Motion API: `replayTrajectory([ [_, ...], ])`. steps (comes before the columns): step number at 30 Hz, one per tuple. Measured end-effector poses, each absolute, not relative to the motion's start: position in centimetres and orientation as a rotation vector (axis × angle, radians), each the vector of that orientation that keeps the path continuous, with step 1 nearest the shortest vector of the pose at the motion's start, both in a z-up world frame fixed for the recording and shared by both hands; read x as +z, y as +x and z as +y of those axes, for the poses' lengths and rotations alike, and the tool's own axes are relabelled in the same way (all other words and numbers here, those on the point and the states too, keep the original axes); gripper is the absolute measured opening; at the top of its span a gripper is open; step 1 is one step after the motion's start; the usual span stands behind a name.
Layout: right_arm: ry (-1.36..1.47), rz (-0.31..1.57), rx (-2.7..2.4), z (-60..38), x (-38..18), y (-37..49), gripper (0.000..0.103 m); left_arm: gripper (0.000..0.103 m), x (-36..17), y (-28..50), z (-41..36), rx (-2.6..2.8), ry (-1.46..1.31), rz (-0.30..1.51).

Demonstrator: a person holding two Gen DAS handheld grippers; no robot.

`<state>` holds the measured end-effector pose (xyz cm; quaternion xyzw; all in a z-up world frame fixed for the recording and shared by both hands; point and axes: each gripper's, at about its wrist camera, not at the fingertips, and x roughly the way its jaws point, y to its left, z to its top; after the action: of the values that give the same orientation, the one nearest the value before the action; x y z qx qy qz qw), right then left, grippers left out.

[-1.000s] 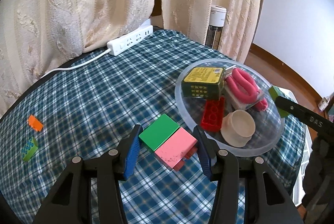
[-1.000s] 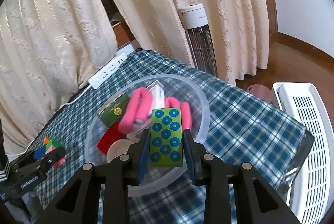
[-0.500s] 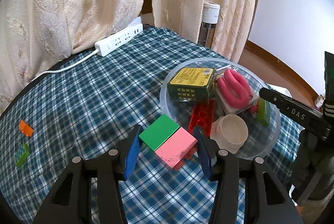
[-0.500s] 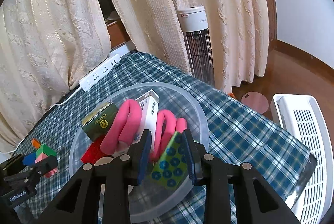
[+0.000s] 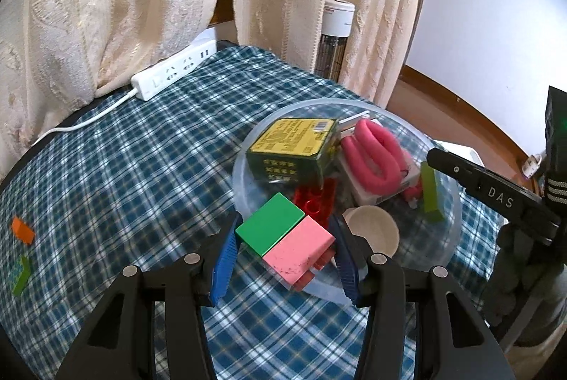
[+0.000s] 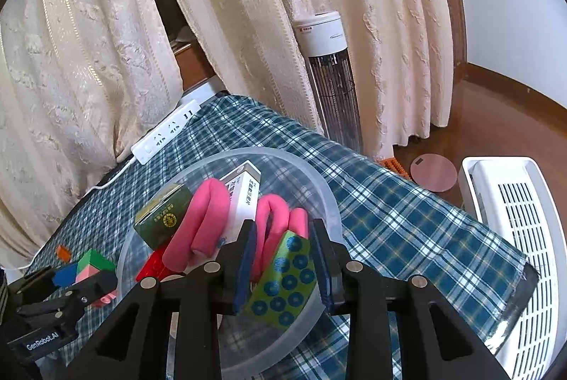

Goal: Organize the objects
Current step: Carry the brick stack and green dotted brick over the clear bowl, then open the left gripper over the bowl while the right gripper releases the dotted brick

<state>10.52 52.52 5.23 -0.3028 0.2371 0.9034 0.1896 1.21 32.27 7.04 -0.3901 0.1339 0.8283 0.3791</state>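
Observation:
My left gripper [image 5: 285,238] is shut on a block stack with a green and a pink top [image 5: 283,238], held over the near rim of a clear plastic bowl [image 5: 457,213]. The bowl holds a green-and-yellow box [image 5: 294,146], a pink foam loop [image 5: 375,153], a red brick [image 5: 315,199] and a beige cup [image 5: 372,231]. My right gripper [image 6: 283,238] is shut on a green block with blue dots [image 6: 283,277], which hangs tilted inside the bowl [image 6: 329,203]. The left wrist view shows that block [image 5: 430,188] edge-on at the bowl's right side.
A white power strip [image 5: 173,75] lies at the table's far edge by the curtains. An orange brick [image 5: 23,230] and a small green dotted brick [image 5: 19,273] sit at the left. A tower heater [image 6: 329,89] and a white slatted basket [image 6: 514,238] stand beyond the table.
My left gripper has carried the green-and-pink stack toward the bowl, now over its rim. The dotted block has tipped from upright to slanted between the right pads and sits lower in the bowl.

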Motion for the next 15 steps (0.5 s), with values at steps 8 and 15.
replayTrajectory([
  [8, -0.827, 0.657, 2.547, 52.7, 5.5, 11.1, 0.033, 0.051, 6.4, 0.9, 33.7, 2.097, -0.992, 0.335],
  [15, -0.824, 0.664, 2.546, 53.0, 5.5, 11.2, 0.036, 0.052, 6.0, 0.6, 34.3, 2.091, -0.999, 0.324],
])
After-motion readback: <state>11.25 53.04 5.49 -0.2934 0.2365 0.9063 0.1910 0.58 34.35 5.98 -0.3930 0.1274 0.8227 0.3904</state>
